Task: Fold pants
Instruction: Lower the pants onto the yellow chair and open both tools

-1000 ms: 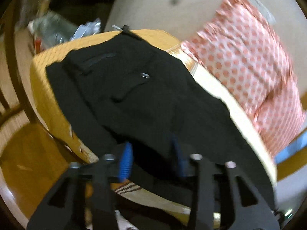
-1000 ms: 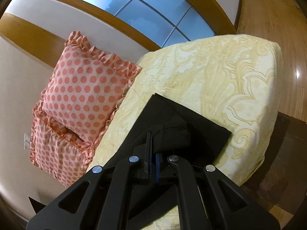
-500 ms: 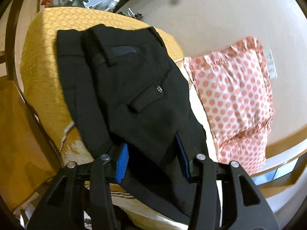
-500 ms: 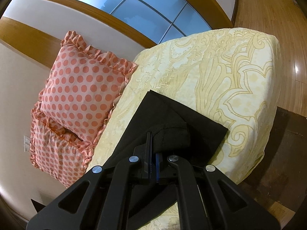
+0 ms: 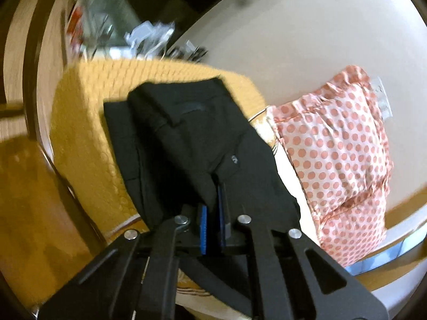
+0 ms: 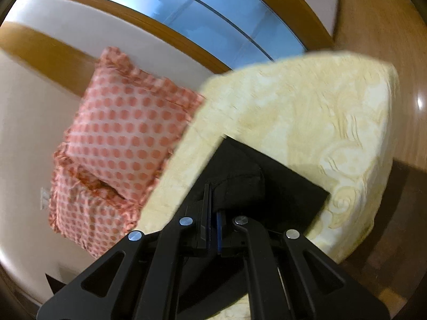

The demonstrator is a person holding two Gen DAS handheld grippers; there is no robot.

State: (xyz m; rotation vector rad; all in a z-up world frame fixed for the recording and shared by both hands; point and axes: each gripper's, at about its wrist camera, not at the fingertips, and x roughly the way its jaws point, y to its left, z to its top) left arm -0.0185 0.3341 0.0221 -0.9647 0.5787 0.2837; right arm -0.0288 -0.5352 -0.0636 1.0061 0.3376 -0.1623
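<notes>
Black pants (image 5: 192, 138) lie lengthwise on a yellow patterned cushion (image 5: 85, 122), waist end with pocket and button at the far side in the left wrist view. My left gripper (image 5: 212, 202) is shut on a pinched fold of the pants near their middle. In the right wrist view the leg end of the pants (image 6: 269, 184) lies on the pale yellow cushion (image 6: 307, 112). My right gripper (image 6: 212, 200) is shut on a raised fold of that leg end.
Polka-dot pink pillows (image 5: 341, 154) lean against the beige wall beside the cushion, also in the right wrist view (image 6: 125, 133). Clutter (image 5: 138, 37) sits beyond the cushion's far end. A window (image 6: 208, 18) is above. Wooden floor (image 6: 395, 26) lies past the cushion edge.
My left gripper has closed from open onto a fold of the pants. The right gripper stays shut on the leg end and both views have shifted, with motion blur.
</notes>
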